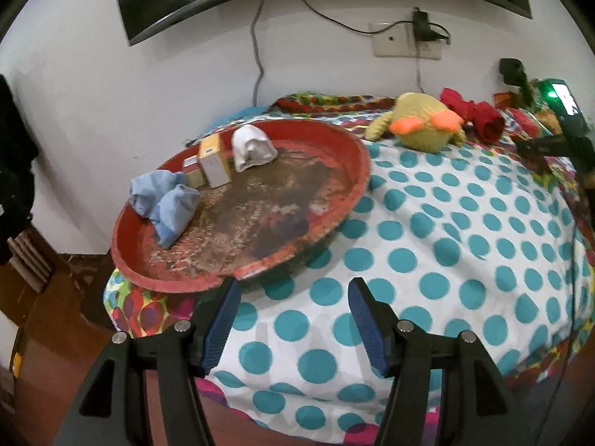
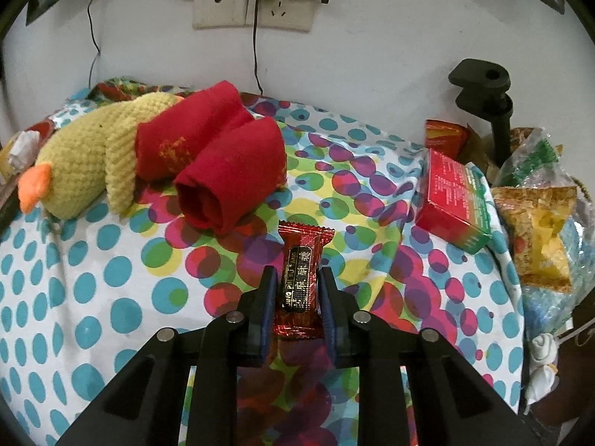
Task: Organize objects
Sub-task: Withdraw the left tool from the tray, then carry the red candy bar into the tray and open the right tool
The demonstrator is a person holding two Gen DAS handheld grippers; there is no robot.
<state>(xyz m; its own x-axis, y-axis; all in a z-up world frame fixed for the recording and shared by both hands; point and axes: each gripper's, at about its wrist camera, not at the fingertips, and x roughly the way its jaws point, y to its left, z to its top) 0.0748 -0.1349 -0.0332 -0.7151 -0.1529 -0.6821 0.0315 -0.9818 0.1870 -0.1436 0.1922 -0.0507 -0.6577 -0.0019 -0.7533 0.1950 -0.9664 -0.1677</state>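
Item 1 – right gripper [image 2: 297, 278]: jaws narrow, clamped on the red foil candy [image 2: 302, 278] across its mid-section, one blue pad on each long side. Wrapper ends stick out front and back. Candy sits low over the multicolour-dot sheet [image 2: 372, 260]; can't tell if it's lifted clear or just resting on it.

Item 2 – left gripper [image 1: 293, 312]: jaws wide, nothing between them. It hovers over the teal-dot bedspread [image 1: 446, 241], left fingertip just beside the near rim of the red tray [image 1: 357, 186].

Item 3 – tray contents: blue socks [image 1: 167, 204], two small boxes incl. a yellow box [image 1: 215, 163], white rolled sock [image 1: 253, 146], all grouped toward the far-left side. Centre and right of the tray floor are bare.

Item 4 – loose on the bed: knitted yellow duck [image 2: 85, 163], red rolled socks [image 2: 215, 160] touching it, red-green box [image 2: 453, 200] near snack bags [image 2: 535, 230] at the right edge.

Step in hand (my read): carry candy to tray. To do it well I'd keep the squeeze light, since foil crumples and slips; lift straight up before going left so the trailing wrapper end doesn't drag the sheet; pass in front of the socks and duck; release low over bare tray floor, near the boxes.

Pose: right gripper pitched down, fingers pointing toward the wall, roughly level side to side. Left gripper likewise angled down, aimed at the tray's near edge.
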